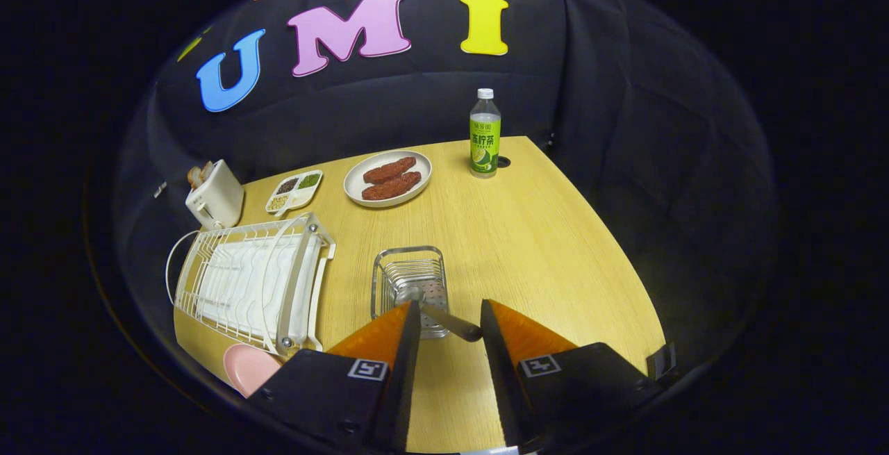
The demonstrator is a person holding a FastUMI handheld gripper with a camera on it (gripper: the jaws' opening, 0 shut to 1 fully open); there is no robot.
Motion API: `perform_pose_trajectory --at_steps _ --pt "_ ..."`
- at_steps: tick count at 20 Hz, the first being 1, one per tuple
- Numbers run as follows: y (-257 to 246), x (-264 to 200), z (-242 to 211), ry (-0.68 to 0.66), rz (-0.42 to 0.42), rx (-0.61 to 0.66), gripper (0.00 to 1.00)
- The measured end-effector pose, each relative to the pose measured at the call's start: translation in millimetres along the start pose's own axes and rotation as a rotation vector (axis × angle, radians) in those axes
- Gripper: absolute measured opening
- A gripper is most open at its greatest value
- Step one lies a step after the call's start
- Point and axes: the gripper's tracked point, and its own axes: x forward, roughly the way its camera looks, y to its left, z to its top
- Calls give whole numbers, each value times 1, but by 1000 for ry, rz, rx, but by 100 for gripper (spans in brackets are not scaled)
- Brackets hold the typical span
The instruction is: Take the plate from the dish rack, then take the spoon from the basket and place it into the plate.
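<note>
Looking forward along the tongs (pixel 448 319): the two fingers stand apart, open, with a clear gap between them. In that gap lies the handle end of the spoon (pixel 439 312), slanting up from between the fingertips into the wire basket (pixel 410 281), where its bowl rests against the perforated floor. Whether either finger actually touches the handle I cannot tell; both do not press on it.

The basket sits on the wooden table (pixel 528 246) just ahead of the fingertips, its near edge partly behind the left finger. To the left of the basket stands the white dish rack (pixel 250 281). The pink plate (pixel 248 367) lies flat on the table at the near end of the rack, just beside the left side of the tongs' body, out of the rack.

Beyond the basket, farther across the table, an oval dish with two brown pieces of food (pixel 387 177). Left of it a small divided tray of seasonings (pixel 294 191), and further left a white toaster (pixel 215 194) with bread in its slots at the table's edge. To the right of the oval dish, a green-labelled bottle (pixel 485 134) stands upright near the far edge.
</note>
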Motion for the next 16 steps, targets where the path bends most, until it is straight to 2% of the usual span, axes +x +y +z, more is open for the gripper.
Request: perform_pose_trajectory --at_steps 2,4,10,11,13,16 --pt "6 3 -5 23 22 9 46" --pt "7 7 -10 38 18 2 27" --pt "26 10 -32 94 74 10 24" --pt "29 3 -28 96 80 23 18" --pt "28 9 -31 88 70 28 15" --pt "29 9 -28 77 68 37 15"
